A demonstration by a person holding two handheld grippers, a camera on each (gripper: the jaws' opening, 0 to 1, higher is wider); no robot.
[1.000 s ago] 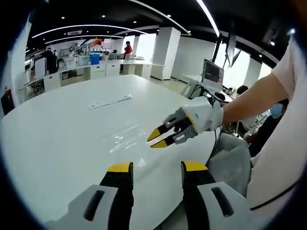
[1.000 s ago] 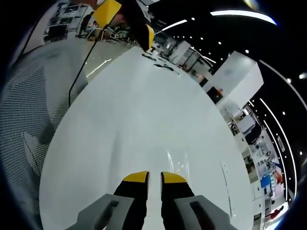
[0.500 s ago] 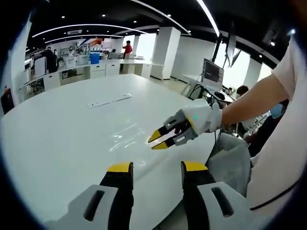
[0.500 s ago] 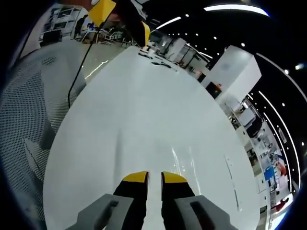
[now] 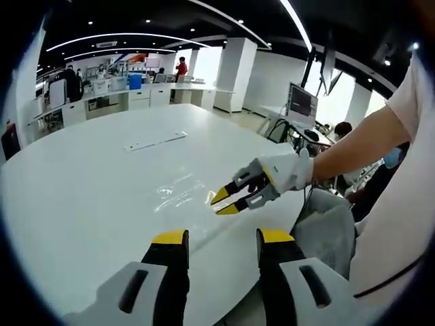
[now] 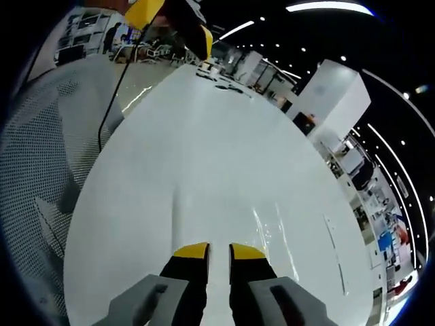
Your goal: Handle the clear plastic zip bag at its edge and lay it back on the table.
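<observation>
The clear bag (image 5: 178,193) shows mostly as glare on the white table (image 5: 81,197), so its edges are hard to trace. Whether the right gripper (image 5: 227,202) touches it cannot be told. The far strip (image 5: 155,142) is too small to identify.

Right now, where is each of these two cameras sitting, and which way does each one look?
Left gripper view: rides the left gripper, looking across the white table at the clear zip bag; the right gripper and forearm enter from the right.
Right gripper view: rides the right gripper, rolled, looking along the table.
Shared: table, bag, both grippers.
</observation>
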